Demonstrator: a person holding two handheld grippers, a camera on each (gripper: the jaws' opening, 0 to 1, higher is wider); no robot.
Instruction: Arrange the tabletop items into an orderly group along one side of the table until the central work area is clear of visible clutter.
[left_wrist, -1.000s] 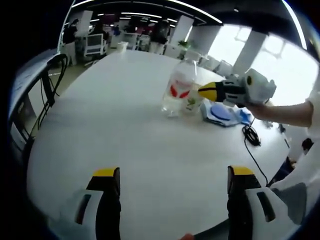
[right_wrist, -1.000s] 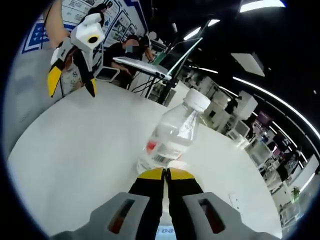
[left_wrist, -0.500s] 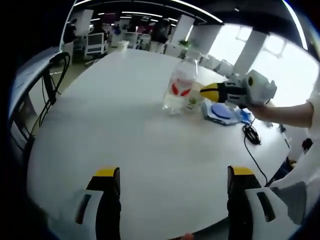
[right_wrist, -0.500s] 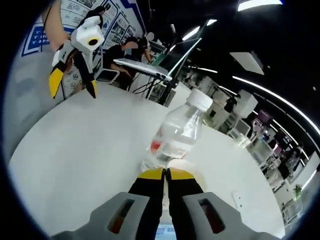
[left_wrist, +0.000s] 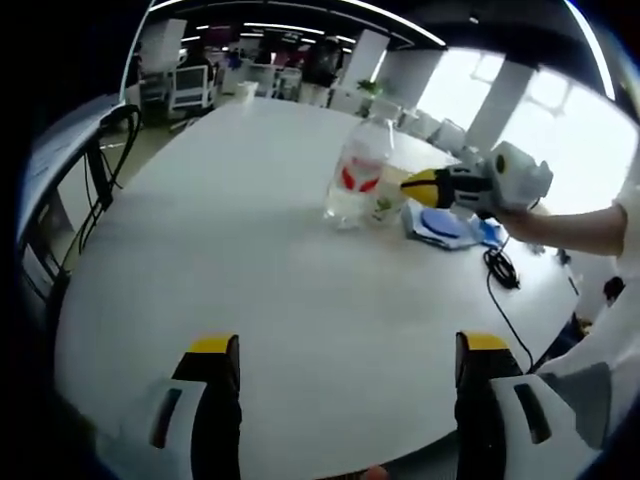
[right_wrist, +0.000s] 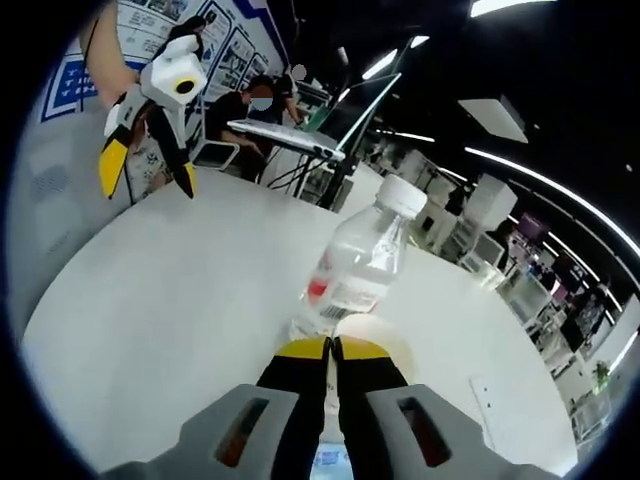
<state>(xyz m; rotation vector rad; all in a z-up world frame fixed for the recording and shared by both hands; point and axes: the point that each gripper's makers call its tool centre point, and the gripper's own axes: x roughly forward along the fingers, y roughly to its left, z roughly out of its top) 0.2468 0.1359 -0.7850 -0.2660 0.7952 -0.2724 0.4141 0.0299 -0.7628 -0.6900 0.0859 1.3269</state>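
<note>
R gripper (right_wrist: 333, 345) jaws clenched, nudging cup (left_wrist: 388, 205) twd bottle (left_wrist: 356, 180) to group at counter (left_wrist: 260, 260) far side | L gripper (left_wrist: 345, 345) jaws released, idle nr edge | mask (left_wrist: 445, 226) beside

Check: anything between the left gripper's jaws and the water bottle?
Bare white table lies between the left gripper and the water bottle, as the left gripper view shows.

No word or number can be read. The clear plastic bottle (right_wrist: 358, 270) carries a white label with a red mark and a barcode (too blurred to decipher), and blue-and-white wall posters (right_wrist: 140, 25) at 11 o'clock stay illegible.
</note>
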